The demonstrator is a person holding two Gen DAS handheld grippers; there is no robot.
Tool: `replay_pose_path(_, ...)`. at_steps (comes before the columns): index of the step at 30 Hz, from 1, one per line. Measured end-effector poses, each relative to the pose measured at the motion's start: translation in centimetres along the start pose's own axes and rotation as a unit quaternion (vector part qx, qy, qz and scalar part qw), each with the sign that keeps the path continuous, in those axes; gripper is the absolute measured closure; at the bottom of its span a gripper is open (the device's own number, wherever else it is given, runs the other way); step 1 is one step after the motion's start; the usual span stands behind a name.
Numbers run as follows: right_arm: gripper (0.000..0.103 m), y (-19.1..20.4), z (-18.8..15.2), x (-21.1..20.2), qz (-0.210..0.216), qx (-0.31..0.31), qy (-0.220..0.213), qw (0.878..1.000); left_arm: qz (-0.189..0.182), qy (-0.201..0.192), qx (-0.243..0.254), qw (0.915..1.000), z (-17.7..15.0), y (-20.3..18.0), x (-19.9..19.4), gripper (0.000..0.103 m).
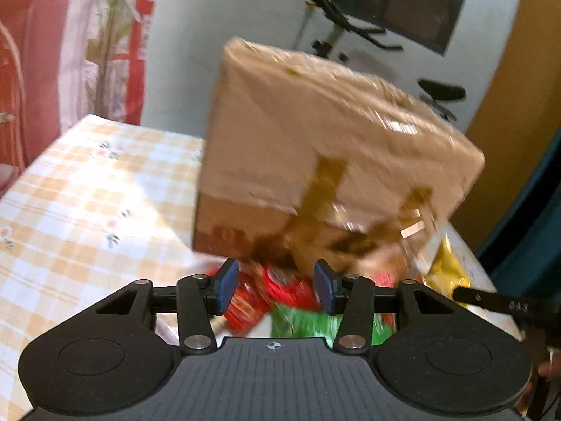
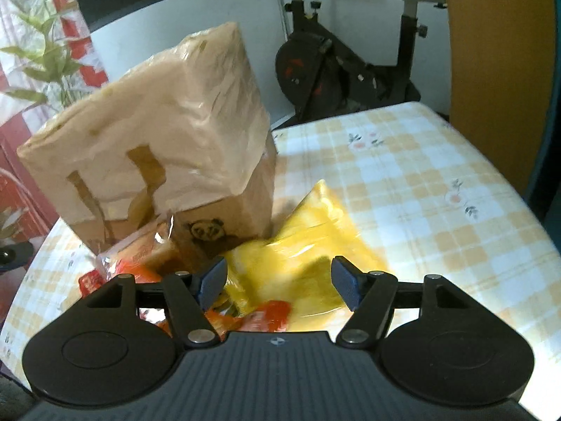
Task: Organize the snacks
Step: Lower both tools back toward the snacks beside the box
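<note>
Here, both tongs gape with nothing between their pads: the left tongs (image 1: 277,286) over red snack packets (image 1: 280,280), the right tongs (image 2: 280,280) over a yellow bag (image 2: 308,231). A brown paper bag (image 2: 157,147) stands on the tabletop (image 2: 420,182) at eleven o'clock.

Table w/ checked floral cloth (image 2: 403,175) carries 1 brown paper bag (image 2: 157,133), yellow packet (image 2: 298,245), red & green snack packs (image 1: 280,298).

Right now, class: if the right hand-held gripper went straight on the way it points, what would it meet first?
Probably the yellow snack bag, lying on the checked tablecloth directly ahead of the open right hand-held gripper; depth is unclear.
</note>
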State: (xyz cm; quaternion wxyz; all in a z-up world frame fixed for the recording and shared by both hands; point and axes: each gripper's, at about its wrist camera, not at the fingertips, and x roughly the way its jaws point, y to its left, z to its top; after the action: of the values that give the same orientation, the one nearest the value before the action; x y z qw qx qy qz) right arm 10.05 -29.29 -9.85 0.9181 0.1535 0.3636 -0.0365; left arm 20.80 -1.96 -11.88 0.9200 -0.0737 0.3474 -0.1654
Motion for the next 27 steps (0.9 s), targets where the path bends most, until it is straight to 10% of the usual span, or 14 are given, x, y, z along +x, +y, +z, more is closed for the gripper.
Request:
replay_pose_path(17, 0.024, 2.6, -1.4, 0.1, 0.031, -0.06, 0.025, 0.997, -0.057, 0.096, 0.079, 0.9906, -3.7, -4.0, 2.2, 0.025)
replay_pose_path(27, 0.021, 3.2, -1.9, 0.5, 0.036, -0.088, 0.039, 0.995, -0.021, 0.129, 0.086, 0.9877, -4.5, -4.4, 4.5, 0.014)
